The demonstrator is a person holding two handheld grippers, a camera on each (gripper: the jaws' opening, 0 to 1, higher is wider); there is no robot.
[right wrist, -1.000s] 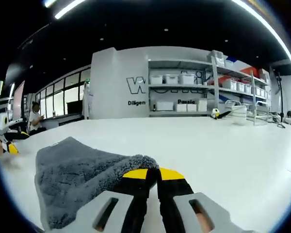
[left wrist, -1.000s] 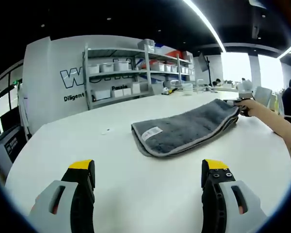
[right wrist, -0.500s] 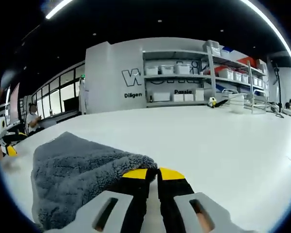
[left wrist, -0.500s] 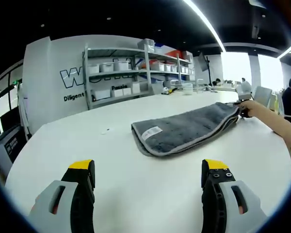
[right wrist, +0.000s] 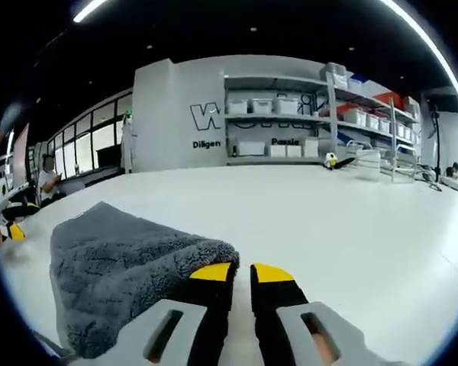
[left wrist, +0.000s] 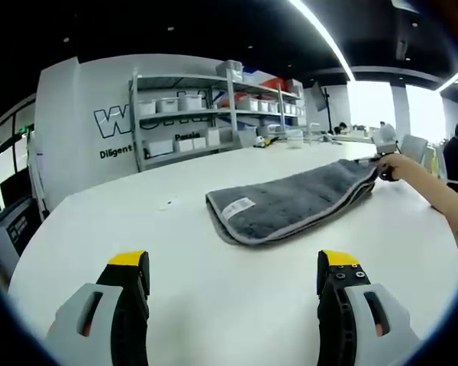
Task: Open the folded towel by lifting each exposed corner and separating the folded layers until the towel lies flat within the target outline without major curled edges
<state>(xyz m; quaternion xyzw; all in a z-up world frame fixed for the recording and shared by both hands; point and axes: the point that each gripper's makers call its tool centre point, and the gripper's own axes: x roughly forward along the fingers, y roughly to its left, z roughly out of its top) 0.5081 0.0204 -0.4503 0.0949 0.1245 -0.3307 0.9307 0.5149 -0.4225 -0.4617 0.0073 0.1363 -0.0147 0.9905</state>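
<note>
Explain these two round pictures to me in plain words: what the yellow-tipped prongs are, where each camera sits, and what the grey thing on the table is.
A person holds a hand tool in each hand, each with two pinching jaws tipped in yellow. A small fisheye camera rides on each tool and looks out along its jaws, hence the round pictures.

In the left gripper view, the left gripper hangs with its jaws wide apart and holds nothing. Ahead on the white table lies a folded grey towel with a small white label. At its far end you see the right gripper in the person's hand.

The right gripper view looks along that second tool. Its jaws stand slightly apart at the towel's edge; whether they pinch any cloth, I cannot tell. Shelves with bins stand behind.
</note>
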